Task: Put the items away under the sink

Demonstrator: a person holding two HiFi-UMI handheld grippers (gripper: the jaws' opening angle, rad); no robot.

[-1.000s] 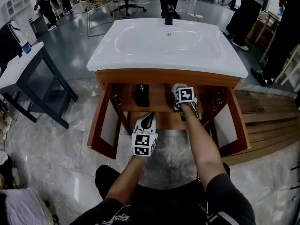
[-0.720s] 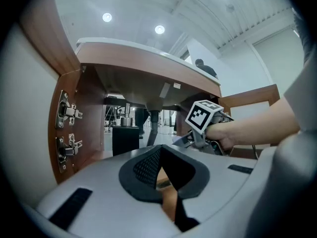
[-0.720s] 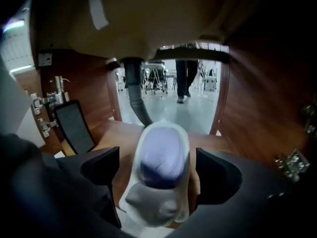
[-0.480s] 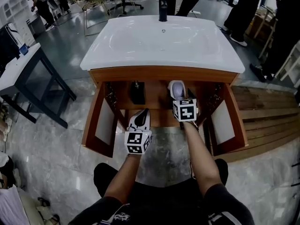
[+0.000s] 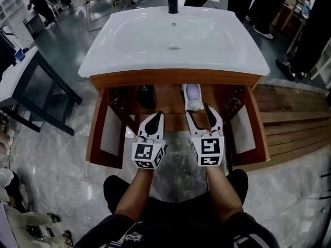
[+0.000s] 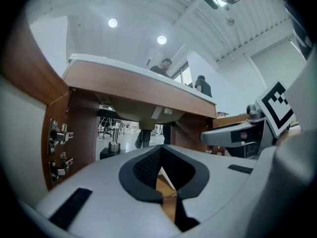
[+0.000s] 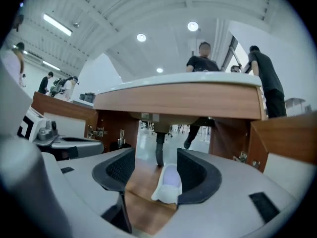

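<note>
White bottle (image 5: 192,94) lies front-to-back in cabinet (image 5: 176,79); right gripper (image 5: 198,112) half-open, just closing, empty; left gripper (image 5: 158,114) closed

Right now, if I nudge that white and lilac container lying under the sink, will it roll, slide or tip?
The white and lilac container lies lengthwise on the wooden shelf, so tipping seems unlikely. Its rounded, smooth-looking shell suggests it could roll sideways or slide. It looks like light plastic, but how full it is can't be seen.

No legible text, brand or number appears. The left hand-held gripper (image 5: 156,116) and right hand-held gripper (image 5: 199,111) bear marker cubes (image 5: 148,155) with black-and-white square code patterns only. Stickers (image 6: 156,113) under the sink basin (image 6: 141,121) are too small to read.
</note>
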